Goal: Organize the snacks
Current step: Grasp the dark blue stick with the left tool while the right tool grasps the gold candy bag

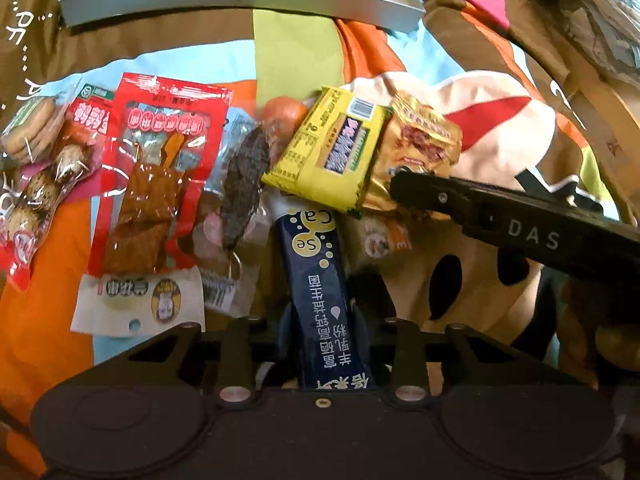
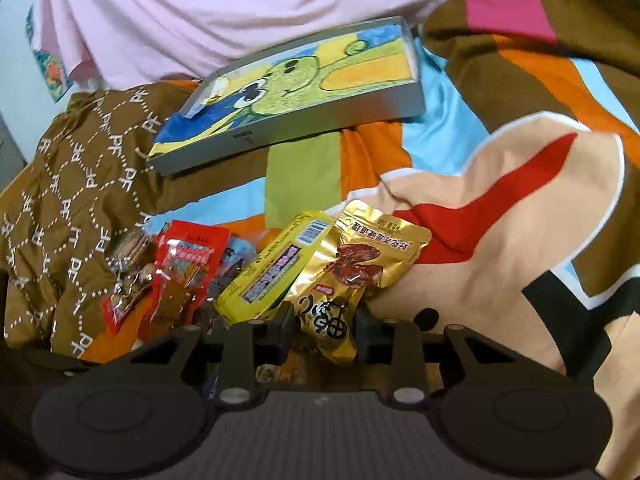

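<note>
My left gripper (image 1: 320, 312) is clenched on the dark blue stick pack (image 1: 316, 280), which runs lengthwise between its fingers, the far end pushed under the yellow packet (image 1: 324, 148). My right gripper (image 2: 322, 320) has its fingers pressed against the lower end of the gold pouch (image 2: 352, 276) and grips it; from the left camera that same gripper (image 1: 404, 188) reaches in from the right with its tip at the pouch's (image 1: 420, 148) crumpled edge.

I take the yellow packet (image 2: 272, 272) as my landmark. The gold pouch lies just to its right, overlapping its edge. Behind its far left corner peeks something round and orange (image 1: 282, 110). To its left lies a clear pack holding a dark strip (image 1: 244, 184), then the red pack of brown tofu (image 1: 156, 184), then a red-edged pack of mushrooms (image 1: 44, 184), with a pack of round biscuits (image 1: 28, 128) beyond that. All rest on the colourful cartoon blanket (image 2: 500, 216). Well beyond the yellow packet sits the grey shallow box (image 2: 304, 80), its inside showing a green cartoon print. Past the box, pink cloth (image 2: 240, 4) fills the background.
</note>
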A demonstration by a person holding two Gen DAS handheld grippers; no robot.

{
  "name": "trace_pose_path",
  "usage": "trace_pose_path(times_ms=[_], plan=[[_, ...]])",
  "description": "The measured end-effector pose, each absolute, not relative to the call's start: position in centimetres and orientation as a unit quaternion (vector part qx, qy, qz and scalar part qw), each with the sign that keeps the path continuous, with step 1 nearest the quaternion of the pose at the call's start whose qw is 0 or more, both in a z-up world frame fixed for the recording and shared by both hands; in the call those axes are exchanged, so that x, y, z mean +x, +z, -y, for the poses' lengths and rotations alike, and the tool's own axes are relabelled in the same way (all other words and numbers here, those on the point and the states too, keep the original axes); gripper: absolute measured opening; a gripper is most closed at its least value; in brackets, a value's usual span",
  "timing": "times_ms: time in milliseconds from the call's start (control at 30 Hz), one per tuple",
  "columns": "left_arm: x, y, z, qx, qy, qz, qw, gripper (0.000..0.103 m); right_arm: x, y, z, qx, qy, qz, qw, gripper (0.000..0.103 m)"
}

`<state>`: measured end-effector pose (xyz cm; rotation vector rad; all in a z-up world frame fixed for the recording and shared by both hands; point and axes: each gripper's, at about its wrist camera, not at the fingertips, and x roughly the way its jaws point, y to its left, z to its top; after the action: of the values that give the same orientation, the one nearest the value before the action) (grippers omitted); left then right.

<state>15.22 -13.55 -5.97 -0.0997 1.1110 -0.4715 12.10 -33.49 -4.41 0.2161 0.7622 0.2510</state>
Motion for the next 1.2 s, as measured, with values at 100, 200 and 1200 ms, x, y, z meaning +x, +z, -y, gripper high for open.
trace_pose_path(times_ms=[100, 200, 1200], plan=[[14.4, -5.6, 13.6, -0.033, -0.224, -0.528, 0.818, 0.033, 11.5, -4.0, 33.0, 0.083, 0.124, -0.358, 0.921, 0.029], [13.8, -5.1, 13.5, -0.022, -0.227, -0.533, 0.815, 0.032, 10.9, -3.8, 32.1, 0.044, 0.119, -0.345, 0.930, 0.028], [9.3, -2.3, 10.1, -0.035, -0.238, -0.561, 0.792, 0.029, 8.6, -2.4, 30.2, -0.062, 0.087, -0.279, 0.954, 0.013]])
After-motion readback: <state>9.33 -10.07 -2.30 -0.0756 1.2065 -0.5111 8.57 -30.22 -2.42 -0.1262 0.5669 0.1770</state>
